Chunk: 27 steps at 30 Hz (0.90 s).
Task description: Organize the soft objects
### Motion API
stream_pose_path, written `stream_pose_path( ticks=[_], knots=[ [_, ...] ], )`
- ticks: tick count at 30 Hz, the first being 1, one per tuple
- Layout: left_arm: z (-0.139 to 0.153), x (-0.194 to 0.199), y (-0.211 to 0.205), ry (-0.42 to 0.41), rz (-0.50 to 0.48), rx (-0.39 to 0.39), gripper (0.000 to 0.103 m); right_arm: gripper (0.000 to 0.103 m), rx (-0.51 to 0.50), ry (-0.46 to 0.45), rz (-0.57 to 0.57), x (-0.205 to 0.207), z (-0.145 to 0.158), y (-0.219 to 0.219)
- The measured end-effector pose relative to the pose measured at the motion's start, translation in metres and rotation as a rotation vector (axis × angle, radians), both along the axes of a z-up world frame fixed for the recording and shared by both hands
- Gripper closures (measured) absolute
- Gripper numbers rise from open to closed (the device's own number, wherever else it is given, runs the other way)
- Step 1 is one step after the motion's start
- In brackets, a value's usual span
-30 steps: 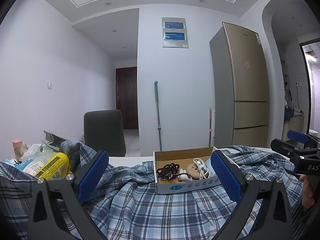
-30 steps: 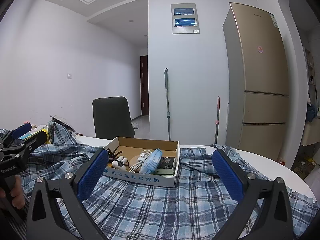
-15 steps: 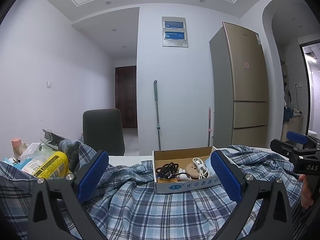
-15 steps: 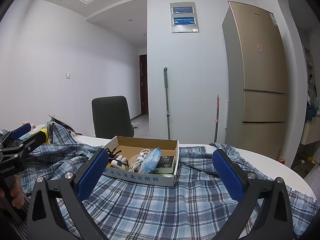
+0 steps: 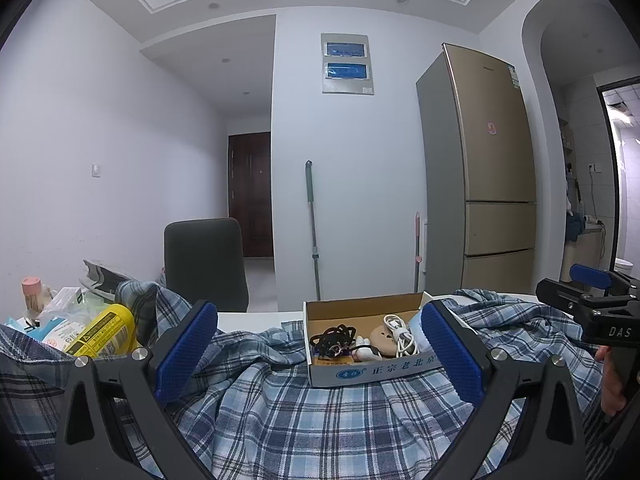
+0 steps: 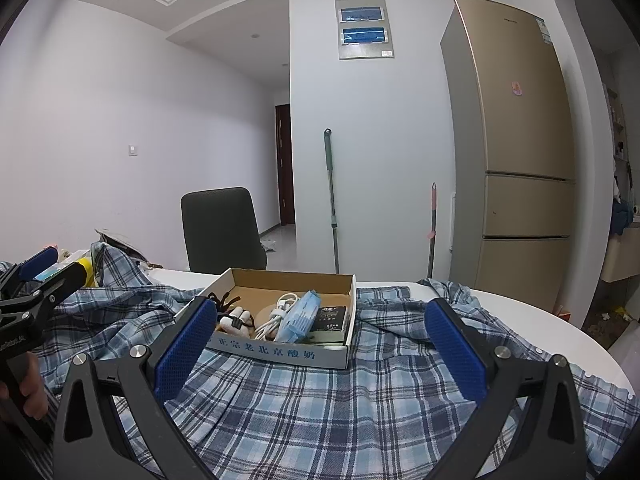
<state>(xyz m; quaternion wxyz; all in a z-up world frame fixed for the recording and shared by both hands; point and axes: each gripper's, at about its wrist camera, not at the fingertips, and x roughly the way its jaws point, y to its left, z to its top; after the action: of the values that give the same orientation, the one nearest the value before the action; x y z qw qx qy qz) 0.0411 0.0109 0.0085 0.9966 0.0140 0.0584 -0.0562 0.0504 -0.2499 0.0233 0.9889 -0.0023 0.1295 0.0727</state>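
Observation:
A blue plaid shirt [image 5: 304,420] lies spread and rumpled over the white table; it also shows in the right wrist view [image 6: 320,408]. My left gripper [image 5: 316,356] is open and empty, held just above the shirt. My right gripper [image 6: 320,344] is open and empty above the shirt too. Each gripper shows at the edge of the other's view: the right gripper [image 5: 592,304] and the left gripper [image 6: 28,292]. A cardboard box [image 5: 372,372] sits on the shirt ahead of both grippers, also visible in the right wrist view [image 6: 280,350].
The box holds a black cord [image 5: 334,338], a white cable [image 6: 280,312], a blue packet [image 6: 302,318] and a black packet [image 6: 330,318]. A yellow bottle [image 5: 102,332] and bags crowd the table's left. A dark chair [image 5: 206,262], fridge [image 5: 488,168] and mop [image 5: 312,232] stand behind.
Both wrist views have shifted only slightly; the box and shirt sit a little differently in frame. Both grippers stay open and empty.

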Motion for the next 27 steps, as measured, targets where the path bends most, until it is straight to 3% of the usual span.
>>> stream_pose_path(
  ticks=[27],
  knots=[
    [0.0002, -0.0006, -0.001, -0.005, -0.008, 0.01, 0.0, 0.0, 0.005, -0.002, -0.002, -0.0014, -0.0005, 0.0039]
  ],
)
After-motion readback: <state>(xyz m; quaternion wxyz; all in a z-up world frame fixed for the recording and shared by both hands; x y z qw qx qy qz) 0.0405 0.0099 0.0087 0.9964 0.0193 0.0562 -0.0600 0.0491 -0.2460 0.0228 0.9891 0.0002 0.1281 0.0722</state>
